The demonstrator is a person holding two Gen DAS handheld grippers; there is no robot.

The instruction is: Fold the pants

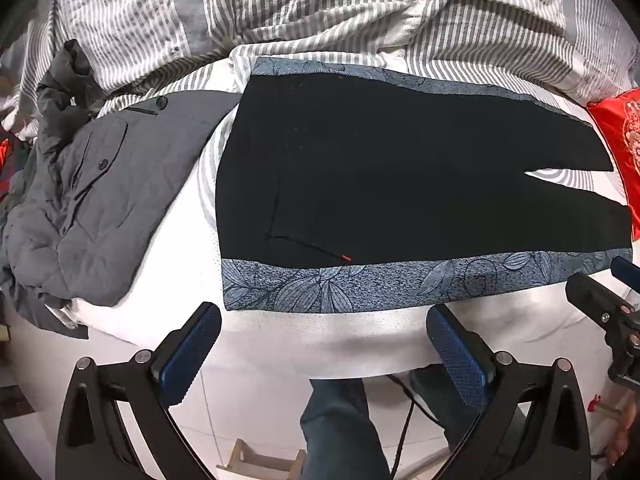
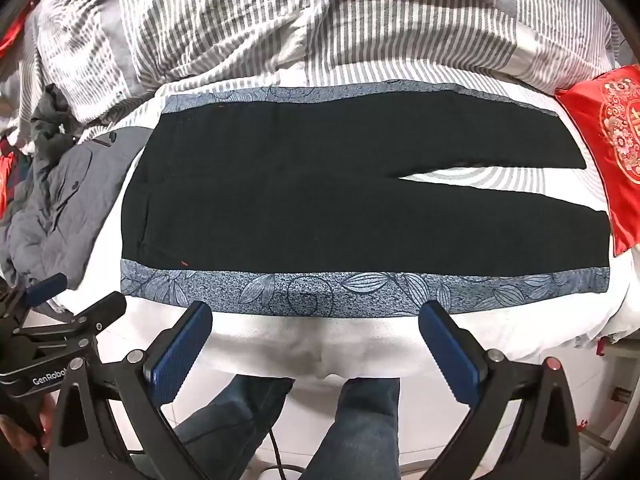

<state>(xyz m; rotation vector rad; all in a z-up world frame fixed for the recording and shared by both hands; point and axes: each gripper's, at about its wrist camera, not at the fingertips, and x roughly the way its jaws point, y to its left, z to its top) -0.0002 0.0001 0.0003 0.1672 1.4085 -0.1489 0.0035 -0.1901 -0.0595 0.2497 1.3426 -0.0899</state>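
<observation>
1. Black pants [image 2: 340, 188] with blue leaf-print side bands lay flat across the white bedsheet [image 2: 280, 340], waist toward nine o'clock and the two legs running to three o'clock, parted by a narrow gap near the hems.
2. Grey garments [image 1: 92, 208] sat heaped at nine o'clock, just beside the waistband; any lift there probably had to stay clear of them.
3. Left gripper [image 1: 324, 340] hovered over the bed's near edge at six o'clock, jaws spread wide and holding nothing, close to the near band's waist end [image 1: 248, 288].
4. Right gripper [image 2: 316, 336] hovered likewise, jaws released and empty, in front of the middle of the near printed band [image 2: 360, 284].
5. Judging by the layout, folding had not begun. A clean first fold would likely bring the near leg over the far one, so each gripper should pinch the near band well apart, one by the waist, one toward the hem.
6. A red cushion [image 2: 604, 140] rested at three o'clock, touching the hems; the right-side grasp should avoid snagging it.
</observation>
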